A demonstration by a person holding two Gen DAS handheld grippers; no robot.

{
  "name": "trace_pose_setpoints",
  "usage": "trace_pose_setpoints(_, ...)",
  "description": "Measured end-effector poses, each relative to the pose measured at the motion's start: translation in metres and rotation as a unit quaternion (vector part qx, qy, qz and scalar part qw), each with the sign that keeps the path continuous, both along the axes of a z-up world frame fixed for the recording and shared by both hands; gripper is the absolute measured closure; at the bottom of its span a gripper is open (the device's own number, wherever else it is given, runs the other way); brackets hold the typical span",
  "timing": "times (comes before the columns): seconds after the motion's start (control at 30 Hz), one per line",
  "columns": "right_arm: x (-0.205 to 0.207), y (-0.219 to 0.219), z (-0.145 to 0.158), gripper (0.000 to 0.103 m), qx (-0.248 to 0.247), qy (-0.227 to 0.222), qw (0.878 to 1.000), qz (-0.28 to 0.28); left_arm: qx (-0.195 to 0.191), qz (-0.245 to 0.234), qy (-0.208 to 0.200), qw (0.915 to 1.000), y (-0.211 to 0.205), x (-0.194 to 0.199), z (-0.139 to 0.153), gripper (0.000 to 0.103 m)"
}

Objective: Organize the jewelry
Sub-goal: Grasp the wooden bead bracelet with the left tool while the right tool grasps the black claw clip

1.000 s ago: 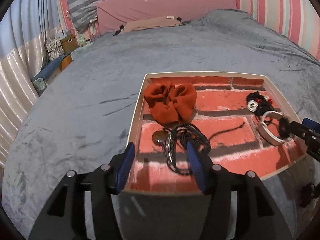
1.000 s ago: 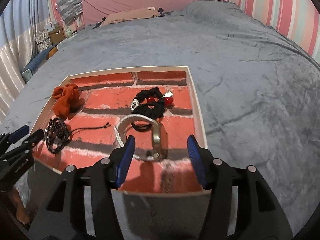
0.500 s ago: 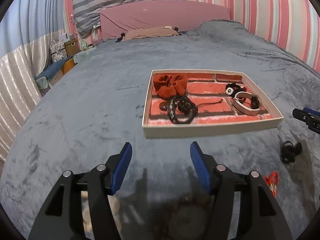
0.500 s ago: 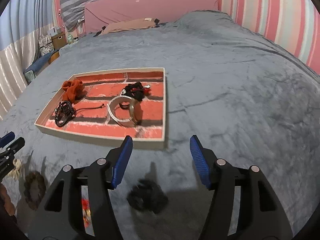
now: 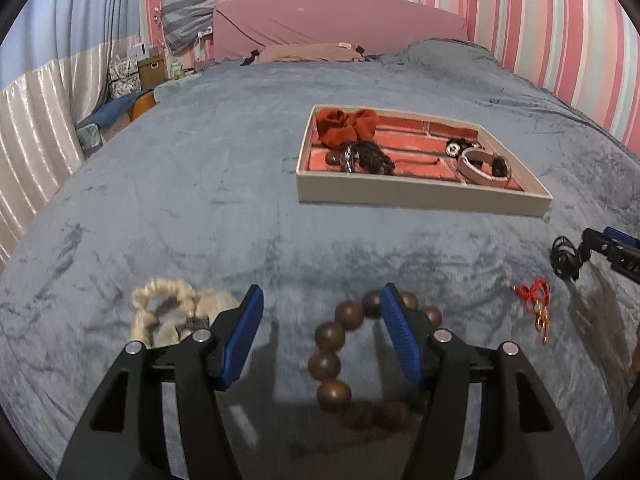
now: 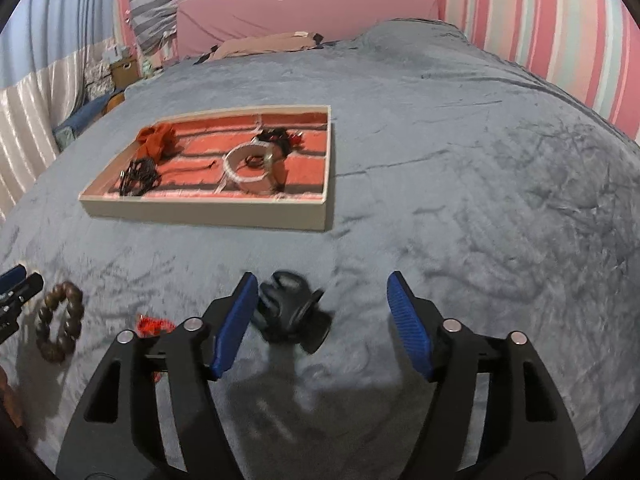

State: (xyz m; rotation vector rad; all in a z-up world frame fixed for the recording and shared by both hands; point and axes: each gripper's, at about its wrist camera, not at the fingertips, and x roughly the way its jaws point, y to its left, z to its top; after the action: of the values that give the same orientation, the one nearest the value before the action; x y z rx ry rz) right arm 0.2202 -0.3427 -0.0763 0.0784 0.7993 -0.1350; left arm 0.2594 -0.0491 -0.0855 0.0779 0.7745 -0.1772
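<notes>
Scanning my left wrist view: only it shows one fluffy cream scrunchie (image 5: 168,312) beside my left gripper (image 5: 322,334), jaws wide, empty, over one round wooden bead bracelet (image 5: 340,356). Right view alone shows one black scrunchie (image 6: 290,310) between my right gripper (image 6: 318,320) jaws, opening, untouched. One brick-print tray (image 6: 208,212) on plush grey bed (image 6: 480,200) holds four pieces; one red cord charm (image 5: 534,300) lies outside.
</notes>
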Motion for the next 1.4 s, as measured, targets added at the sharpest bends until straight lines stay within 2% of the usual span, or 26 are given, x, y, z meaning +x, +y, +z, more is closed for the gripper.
trace_pose_setpoints(0.17,0.002,0.012,-0.017,0.029,-0.022,0.012,1.0,0.002,0.014,-0.002,0.0,0.9999,0.001,-0.009,-0.012,0.042)
trace_pose_setpoints(0.7,0.009,0.018,-0.035,0.029,-0.042,0.022,0.999,0.005,-0.018,-0.006,0.039,0.9991,0.012,0.0,-0.032,0.042)
trace_pose_setpoints(0.73,0.01,0.019,-0.036,0.03,-0.042,0.022,0.999,0.005,-0.017,-0.006,0.039,0.9991,0.011,0.0,-0.032,0.042)
trace_pose_setpoints(0.9,0.012,0.019,-0.037,0.05,-0.037,0.022,0.999,0.009,-0.012,-0.009,0.038,0.9992,0.007,0.003,-0.032,0.043)
trace_pose_setpoints(0.97,0.012,0.018,-0.037,0.056,-0.032,0.022,0.999,0.011,-0.012,-0.01,0.038,0.9992,0.006,0.004,-0.032,0.043)
trace_pose_setpoints(1.03,0.011,0.018,-0.037,0.056,-0.03,0.019,0.999,0.012,-0.017,-0.013,0.039,0.999,0.007,0.005,-0.032,0.044)
trace_pose_setpoints(1.23,0.01,0.019,-0.036,0.057,-0.028,0.016,0.999,0.017,-0.022,-0.026,0.041,0.9986,0.004,0.006,-0.033,0.062)
trace_pose_setpoints(1.4,0.01,0.018,-0.036,0.057,-0.024,0.013,1.0,0.016,-0.024,-0.034,0.041,0.9983,0.002,0.006,-0.033,0.083)
